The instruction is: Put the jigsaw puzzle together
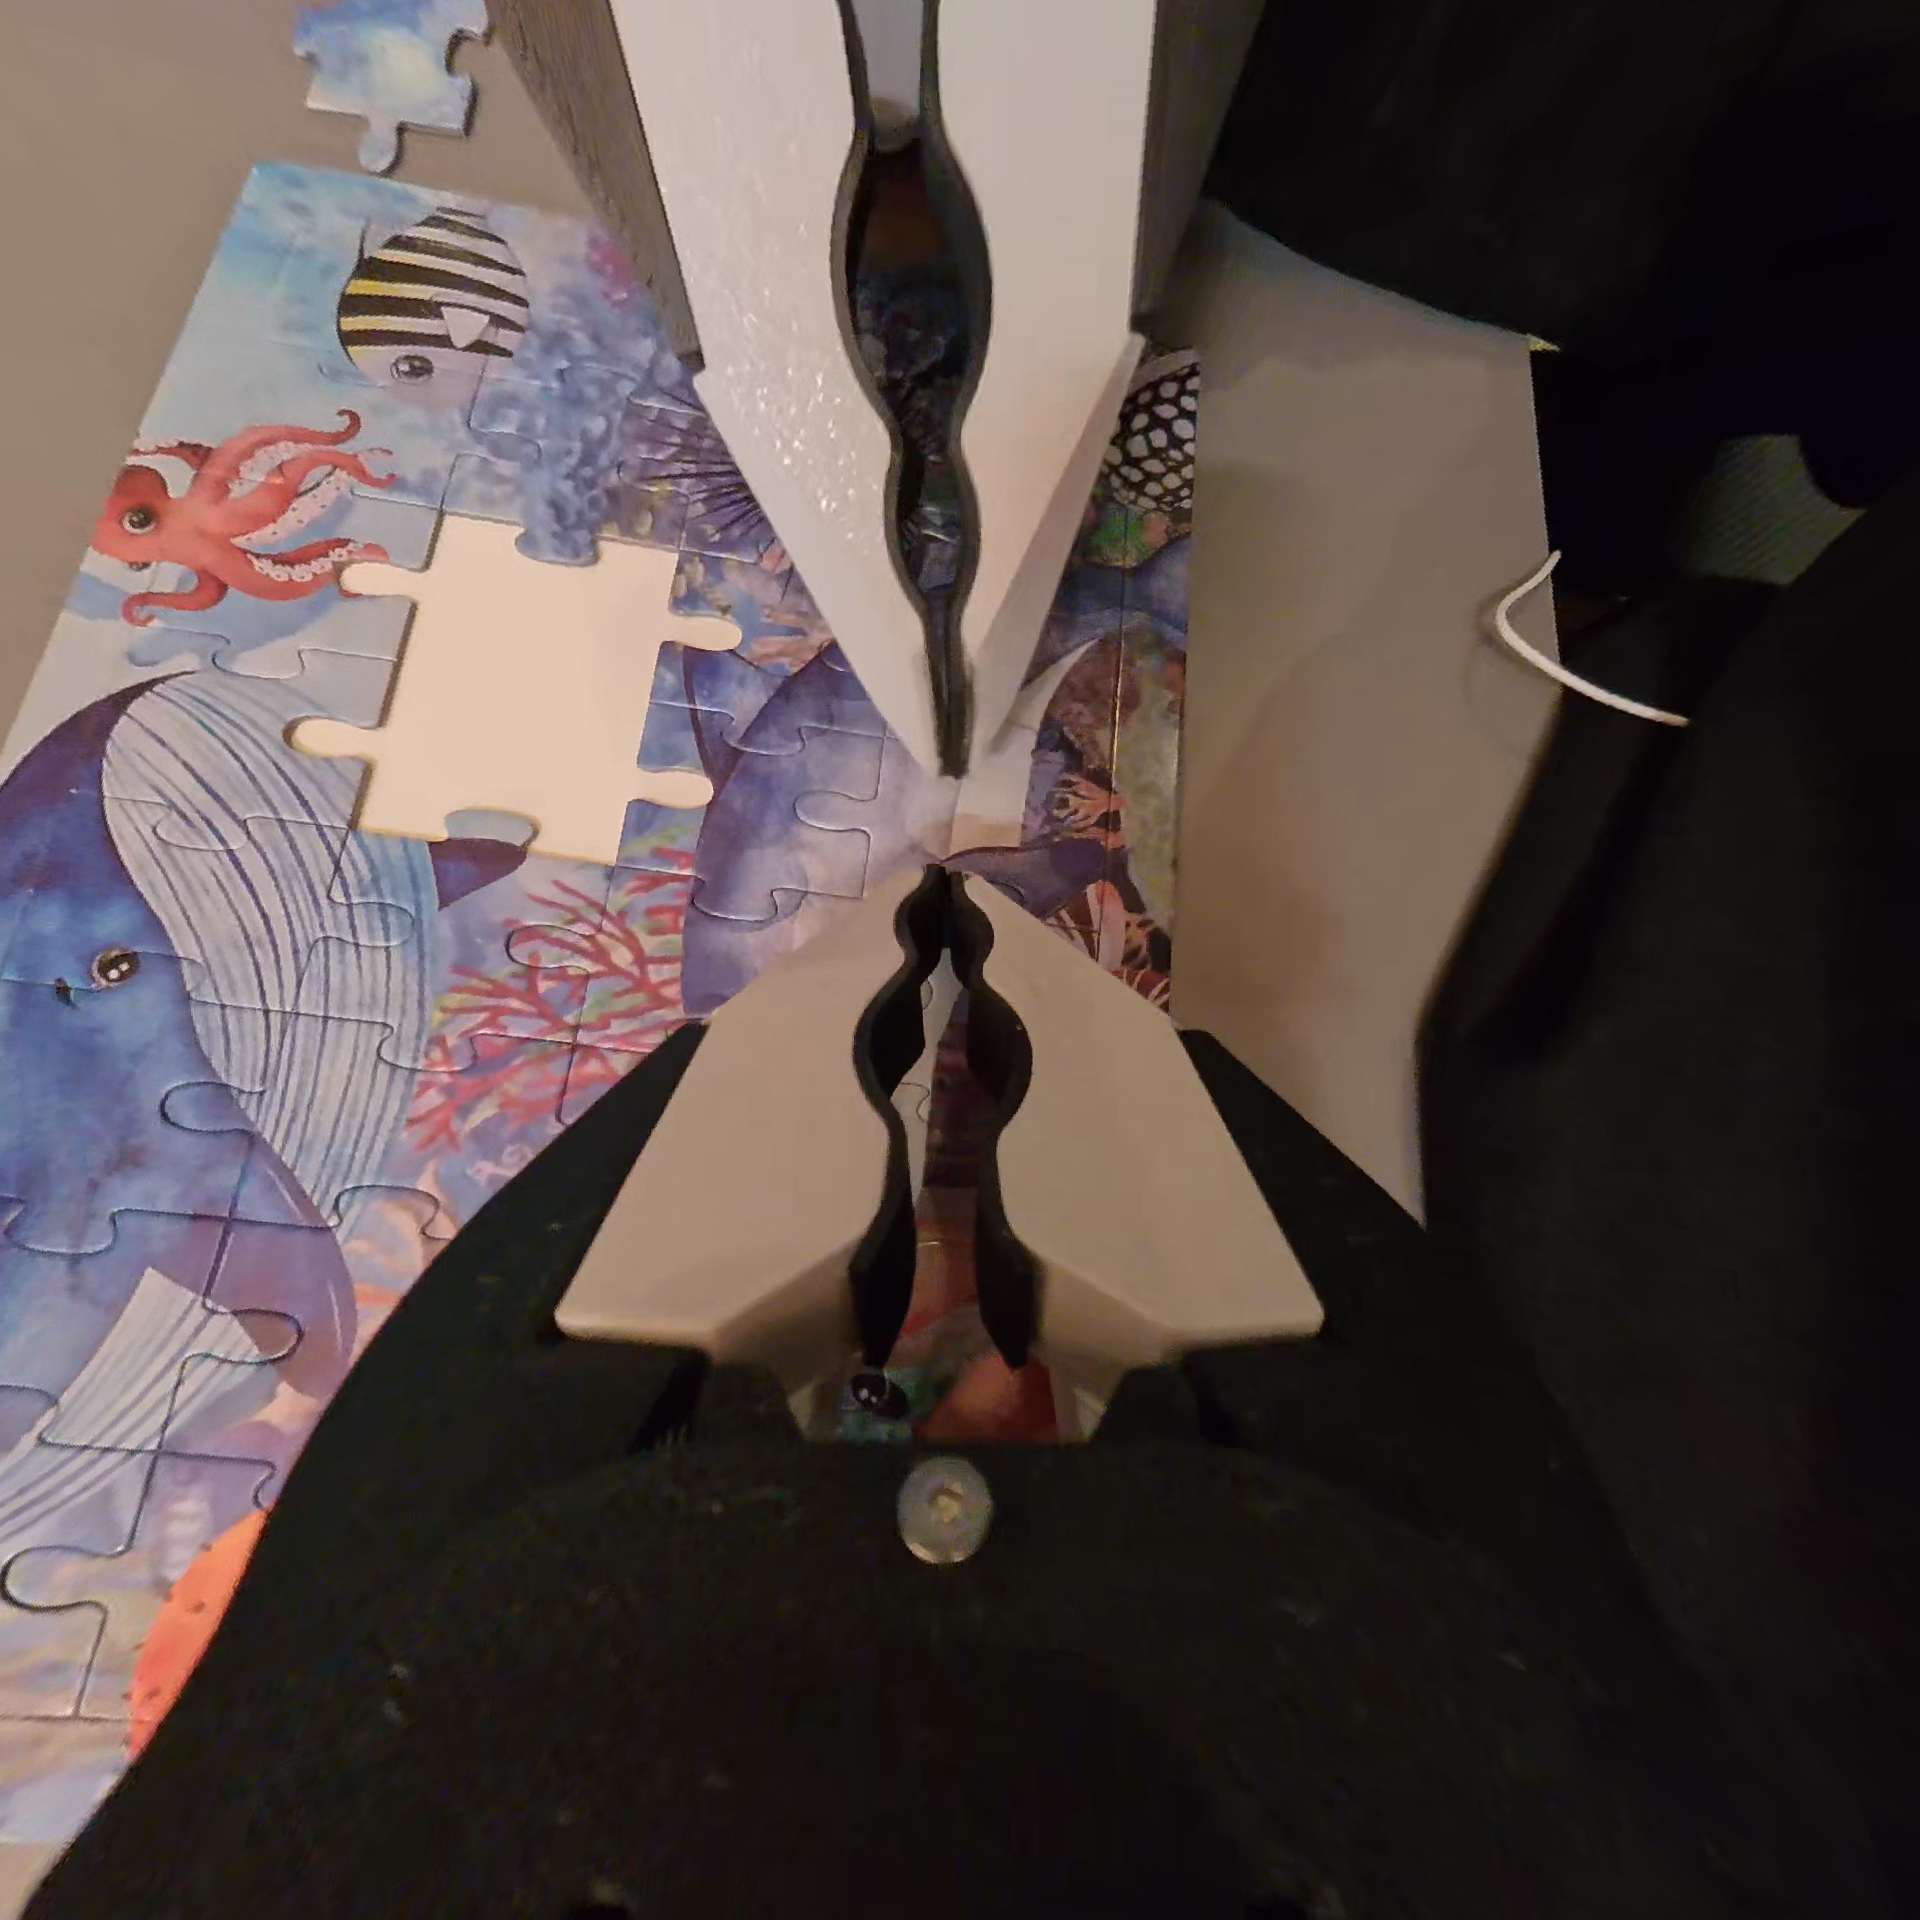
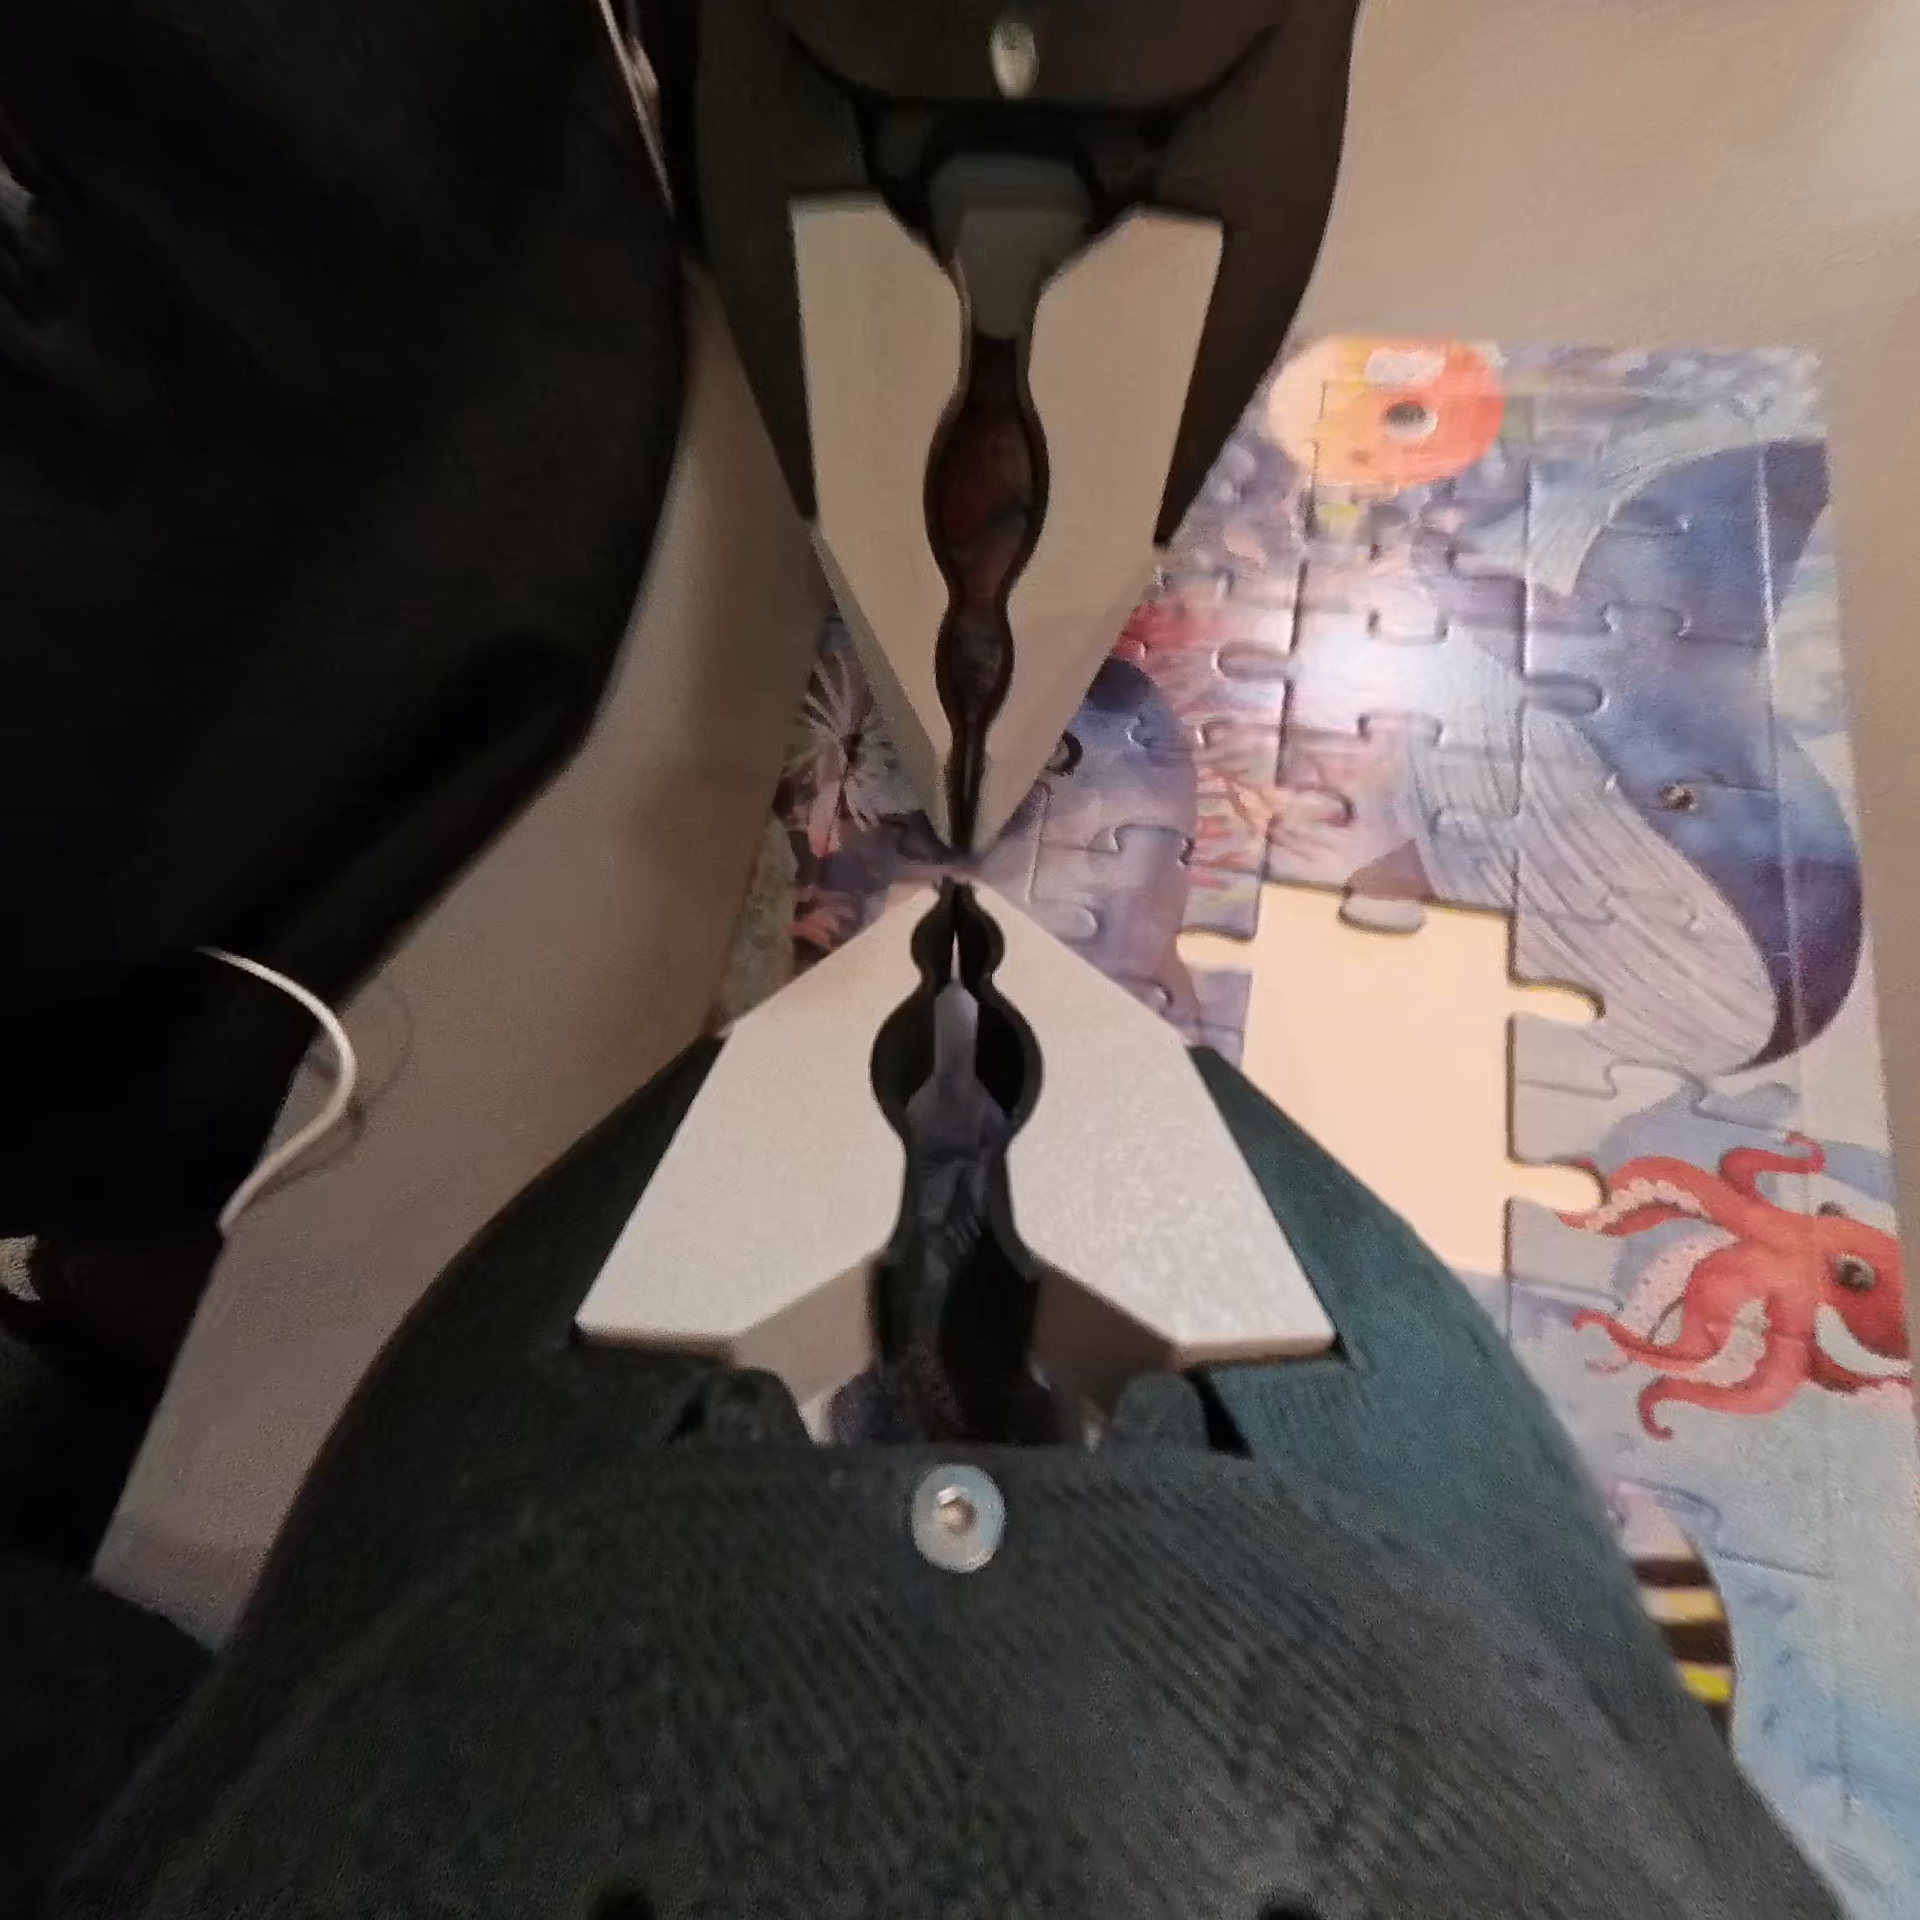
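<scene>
The sea-scene jigsaw puzzle [image 1: 239, 935] lies flat on the beige table [image 1: 1330, 727], with a whale, a red octopus and a striped fish on it. A piece-shaped gap [image 1: 520, 696] in its middle shows the bare table. A loose blue piece [image 1: 390, 73] lies past the puzzle's far edge. My left gripper [image 1: 943, 883] is shut, its tips down on the puzzle near its right side. My right gripper [image 1: 951, 764] comes in from the opposite side, shut, tip to tip with it. In the right wrist view the right gripper [image 2: 951, 904], left gripper [image 2: 961, 821], puzzle [image 2: 1662, 727] and gap [image 2: 1382, 1039] show again. Neither gripper visibly holds a piece.
A person's dark clothing [image 1: 1714, 935] fills the side past the table edge, and it also shows in the right wrist view [image 2: 312, 468]. A white cable [image 1: 1558, 665] hangs over that edge. My left and right fingertips are right by each other. Left tips and right tips are each some 12 cm from the sea-scene jigsaw puzzle [image 1: 239, 935].
</scene>
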A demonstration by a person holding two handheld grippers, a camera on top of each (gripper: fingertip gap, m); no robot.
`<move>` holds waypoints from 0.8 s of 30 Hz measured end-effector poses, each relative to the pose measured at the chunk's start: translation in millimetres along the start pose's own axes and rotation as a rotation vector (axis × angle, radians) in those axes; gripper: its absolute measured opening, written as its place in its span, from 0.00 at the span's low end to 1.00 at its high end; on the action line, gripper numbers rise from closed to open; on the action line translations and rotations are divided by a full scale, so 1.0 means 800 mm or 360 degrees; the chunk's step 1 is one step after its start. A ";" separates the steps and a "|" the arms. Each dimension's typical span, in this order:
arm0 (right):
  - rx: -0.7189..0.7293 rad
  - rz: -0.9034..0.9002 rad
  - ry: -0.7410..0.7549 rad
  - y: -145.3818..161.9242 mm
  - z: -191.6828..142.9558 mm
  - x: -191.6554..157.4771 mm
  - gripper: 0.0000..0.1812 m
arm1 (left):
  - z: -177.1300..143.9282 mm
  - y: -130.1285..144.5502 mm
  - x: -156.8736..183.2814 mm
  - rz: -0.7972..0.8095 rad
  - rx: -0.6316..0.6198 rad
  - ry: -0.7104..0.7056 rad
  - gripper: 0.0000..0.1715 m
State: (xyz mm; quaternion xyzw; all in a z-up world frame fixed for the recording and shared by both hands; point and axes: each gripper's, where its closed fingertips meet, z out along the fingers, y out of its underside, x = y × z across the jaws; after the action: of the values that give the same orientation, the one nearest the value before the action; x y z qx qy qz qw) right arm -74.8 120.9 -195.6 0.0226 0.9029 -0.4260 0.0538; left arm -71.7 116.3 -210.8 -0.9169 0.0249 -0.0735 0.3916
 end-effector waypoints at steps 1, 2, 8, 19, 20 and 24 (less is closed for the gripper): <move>-0.0078 0.0018 0.0015 0.012 0.004 0.003 0.00 | 0.000 0.000 0.000 -0.0005 0.0001 0.0008 0.00; -0.0103 0.0034 0.0009 0.016 0.006 0.003 0.00 | -0.001 -0.001 0.001 -0.0008 0.0008 0.0017 0.00; -0.0117 0.0032 -0.0056 0.015 0.010 -0.007 0.00 | 0.000 -0.001 0.008 -0.0008 0.0007 0.0073 0.00; -0.0106 0.0040 -0.0230 0.007 0.009 -0.036 0.00 | 0.001 -0.001 0.018 -0.0030 -0.0009 0.0151 0.00; -0.0073 0.0040 -0.0253 0.002 0.008 -0.040 0.00 | -0.001 -0.004 0.020 -0.0021 0.0012 0.0158 0.00; -0.0173 0.0107 -0.0215 0.017 0.012 -0.031 0.00 | 0.006 0.005 0.039 -0.0024 -0.0076 0.0288 0.00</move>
State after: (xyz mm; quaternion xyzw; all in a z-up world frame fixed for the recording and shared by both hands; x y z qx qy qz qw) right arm -48.4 122.2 -209.5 0.0213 0.9177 -0.3749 0.1298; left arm -40.1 113.6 -213.3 -0.9157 0.0551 -0.1582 0.3654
